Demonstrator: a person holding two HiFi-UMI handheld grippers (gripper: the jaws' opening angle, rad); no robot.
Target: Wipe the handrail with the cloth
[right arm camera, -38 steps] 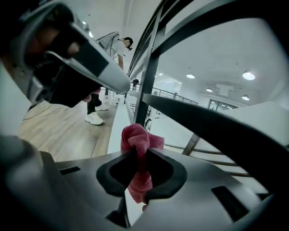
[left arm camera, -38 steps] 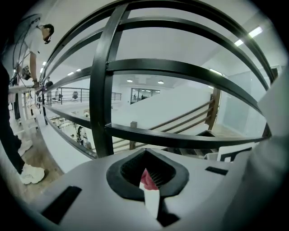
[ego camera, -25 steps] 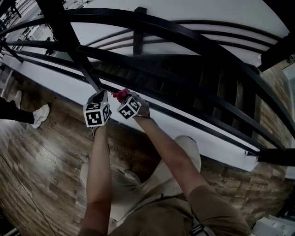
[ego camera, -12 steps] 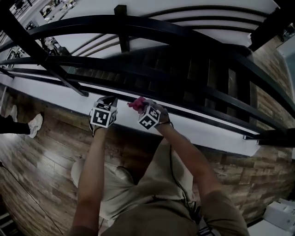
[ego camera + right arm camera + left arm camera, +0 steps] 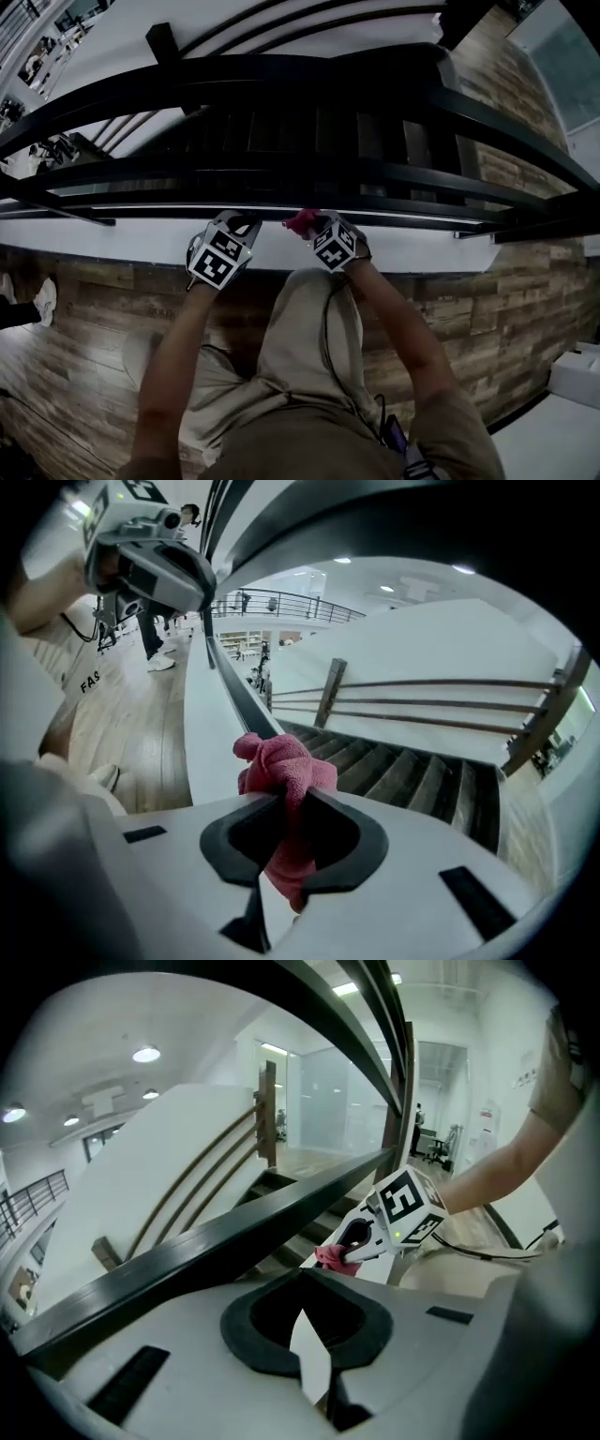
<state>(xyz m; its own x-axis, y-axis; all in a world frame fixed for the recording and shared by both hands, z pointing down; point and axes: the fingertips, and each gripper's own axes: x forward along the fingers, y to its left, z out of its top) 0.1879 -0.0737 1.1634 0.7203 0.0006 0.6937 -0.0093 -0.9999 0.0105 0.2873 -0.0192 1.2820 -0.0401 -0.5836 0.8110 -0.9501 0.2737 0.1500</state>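
A black handrail [image 5: 281, 70] curves across the top of the head view, with lower black rails [image 5: 403, 175] beneath it. My right gripper [image 5: 309, 224] is shut on a bunched pink cloth [image 5: 299, 221], held by the lowest rail above the white ledge; whether it touches I cannot tell. In the right gripper view the cloth [image 5: 281, 761] bulges out of the right gripper [image 5: 286, 801]. My left gripper [image 5: 239, 223] sits close to its left, shut and holding nothing. The left gripper [image 5: 303, 1273] points under a black rail [image 5: 225, 1232], with the cloth [image 5: 330, 1257] beyond.
Dark stair steps [image 5: 309, 131] descend behind the railing. A white ledge [image 5: 141, 239] runs along the railing's foot over wood-plank floor [image 5: 487, 309]. A bystander's shoe [image 5: 42, 300] is at the far left and a white box [image 5: 577, 373] at the far right.
Both grippers, with the cloth, have travelled rightward along the railing, away from the diagonal post to a stretch facing the stairs. They stay close together, both shut.
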